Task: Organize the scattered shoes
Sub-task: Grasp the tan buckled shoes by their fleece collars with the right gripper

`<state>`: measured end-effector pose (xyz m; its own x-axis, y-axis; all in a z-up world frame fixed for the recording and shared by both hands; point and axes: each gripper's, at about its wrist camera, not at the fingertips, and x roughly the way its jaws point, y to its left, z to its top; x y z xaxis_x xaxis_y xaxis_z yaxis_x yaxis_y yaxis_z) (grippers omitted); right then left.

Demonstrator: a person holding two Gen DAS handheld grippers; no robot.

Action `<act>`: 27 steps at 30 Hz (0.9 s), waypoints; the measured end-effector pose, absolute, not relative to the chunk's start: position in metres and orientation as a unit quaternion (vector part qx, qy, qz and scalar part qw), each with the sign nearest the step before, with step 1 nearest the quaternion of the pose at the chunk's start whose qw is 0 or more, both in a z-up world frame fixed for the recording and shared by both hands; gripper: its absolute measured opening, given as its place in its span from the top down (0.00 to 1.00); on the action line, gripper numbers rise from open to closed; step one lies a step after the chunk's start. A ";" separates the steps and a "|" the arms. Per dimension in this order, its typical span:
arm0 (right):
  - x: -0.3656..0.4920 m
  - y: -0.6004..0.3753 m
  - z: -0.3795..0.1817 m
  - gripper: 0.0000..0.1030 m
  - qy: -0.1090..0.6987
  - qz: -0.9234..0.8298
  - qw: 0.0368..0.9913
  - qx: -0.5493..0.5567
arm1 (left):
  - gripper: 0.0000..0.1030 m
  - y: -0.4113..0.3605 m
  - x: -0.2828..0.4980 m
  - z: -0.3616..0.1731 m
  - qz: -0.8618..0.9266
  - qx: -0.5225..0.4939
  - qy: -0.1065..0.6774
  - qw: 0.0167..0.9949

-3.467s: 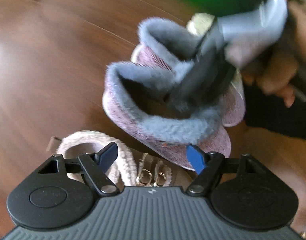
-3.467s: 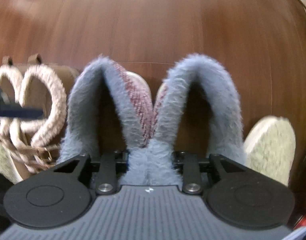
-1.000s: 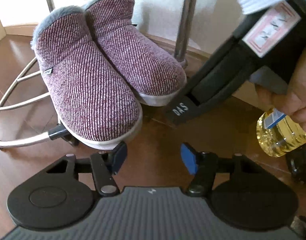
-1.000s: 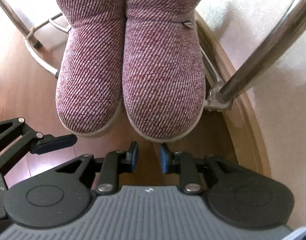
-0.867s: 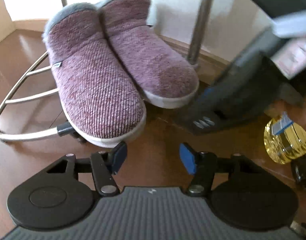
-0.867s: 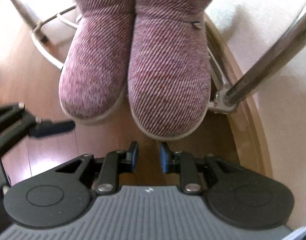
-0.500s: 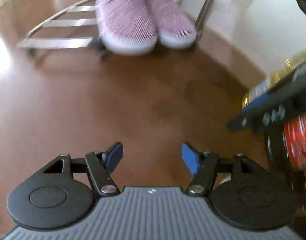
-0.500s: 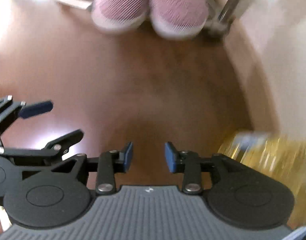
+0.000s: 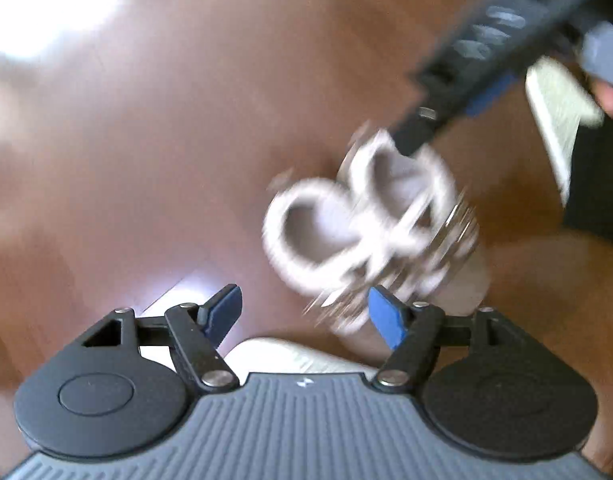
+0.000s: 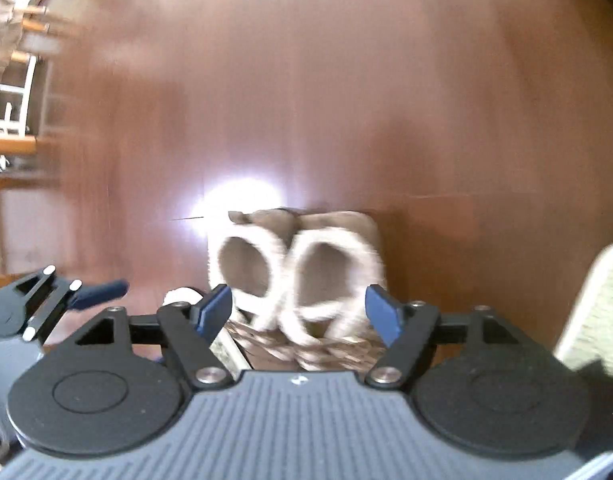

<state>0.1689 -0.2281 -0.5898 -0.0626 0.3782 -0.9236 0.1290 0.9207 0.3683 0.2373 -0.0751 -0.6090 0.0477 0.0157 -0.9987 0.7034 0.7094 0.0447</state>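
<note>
Brown wood floor (image 10: 346,80) fills both views, glossy, with a bright window glare on it and much motion blur; at the far left of the right wrist view stands some pale furniture, too smeared to name.

On the floor lies a pair of sandals (image 10: 296,280) with thick pale rope straps and small buckles, side by side and touching. In the right wrist view they sit dead ahead of the right hand-held gripper (image 10: 298,308), their two strap loops just beyond and between its blue pads, their long axes running away from the camera, roughly in line with the fingers. Its jaws are opening and stand wide, with nothing pressed between them. In the left wrist view the same sandals (image 9: 366,228) lie ahead and to the right of the left hand-held gripper (image 9: 306,316), angled across its line; its jaws are opening too, wide, and grip nothing.

The right one looks the nearer and better lined up: its dark fingers reach down to the far edge of the pair in the left view. Whether they touch a strap, the blur hides.

A pale woven sole (image 10: 594,304) lies off to the right, apart from the pair.
</note>
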 end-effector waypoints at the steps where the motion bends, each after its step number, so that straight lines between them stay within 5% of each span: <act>1: 0.169 -0.220 -0.595 0.32 0.725 0.090 0.661 0.172 | 0.31 -0.071 0.238 -0.616 -0.264 0.285 0.634 0.669; 9: 0.150 -0.160 -0.678 0.33 0.762 0.001 0.640 0.099 | 0.31 -0.061 0.217 -0.686 -0.312 0.282 0.612 0.670; 13: 0.139 -0.159 -0.680 0.57 0.747 -0.001 0.662 0.066 | 0.36 -0.047 0.229 -0.703 -0.303 0.280 0.612 0.675; 20: 0.141 -0.151 -0.689 0.58 0.750 0.005 0.659 0.062 | 0.36 -0.024 0.253 -0.692 -0.333 0.244 0.614 0.673; 27: 0.125 -0.154 -0.689 0.85 0.704 0.024 0.707 0.063 | 0.36 -0.028 0.271 -0.676 -0.313 0.229 0.625 0.678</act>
<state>0.1253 -0.1536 -0.6890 0.0065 0.1230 -0.9924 0.0557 0.9908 0.1232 0.2714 -0.0281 -0.6757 0.0238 -0.1383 -0.9901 0.7096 0.7000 -0.0807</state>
